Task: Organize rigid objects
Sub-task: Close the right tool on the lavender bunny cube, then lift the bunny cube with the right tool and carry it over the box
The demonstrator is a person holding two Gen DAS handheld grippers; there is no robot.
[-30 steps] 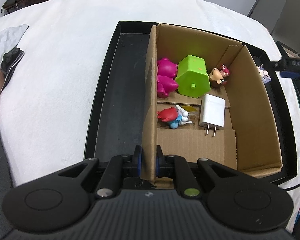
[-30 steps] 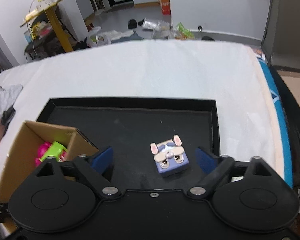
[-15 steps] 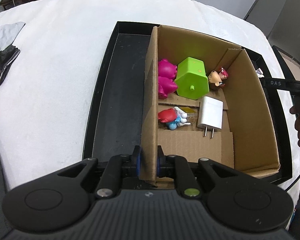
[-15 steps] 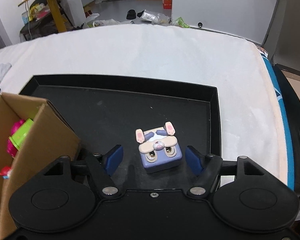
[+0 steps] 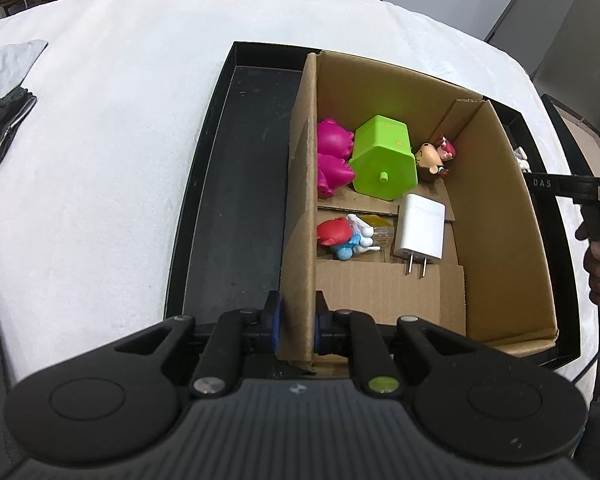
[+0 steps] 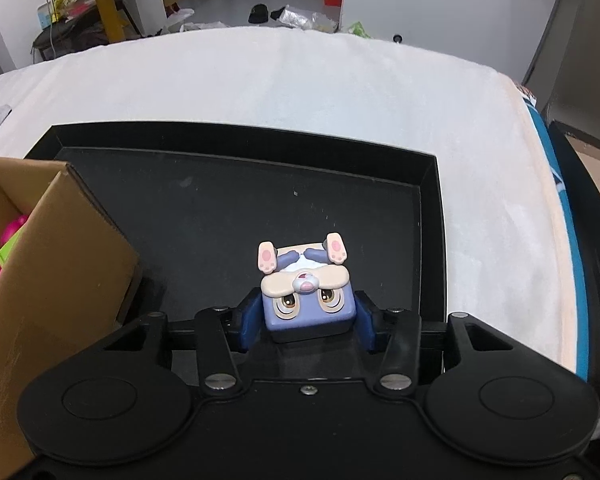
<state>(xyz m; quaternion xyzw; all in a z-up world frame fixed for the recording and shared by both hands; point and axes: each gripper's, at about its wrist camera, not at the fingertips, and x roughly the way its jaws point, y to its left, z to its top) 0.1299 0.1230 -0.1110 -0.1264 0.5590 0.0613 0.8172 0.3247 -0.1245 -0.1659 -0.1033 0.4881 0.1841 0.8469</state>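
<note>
A purple cube bunny toy (image 6: 306,296) sits on the black tray (image 6: 236,216), and my right gripper (image 6: 306,320) is shut on its sides. My left gripper (image 5: 296,322) is shut on the near left wall of the cardboard box (image 5: 300,208). In the box lie a green plastic block (image 5: 382,158), a pink toy (image 5: 332,156), a white charger (image 5: 420,226), a red and blue figure (image 5: 342,236) and a small brown-headed figure (image 5: 434,156). The box also shows at the left of the right wrist view (image 6: 52,248).
The black tray (image 5: 236,200) lies on a white cloth (image 5: 100,140). A grey and black item (image 5: 8,92) lies at the cloth's left edge. My right gripper's body and hand (image 5: 588,208) show at the right of the box.
My right gripper moved forward around the bunny toy and closed on it. My left gripper kept its hold on the box wall.
</note>
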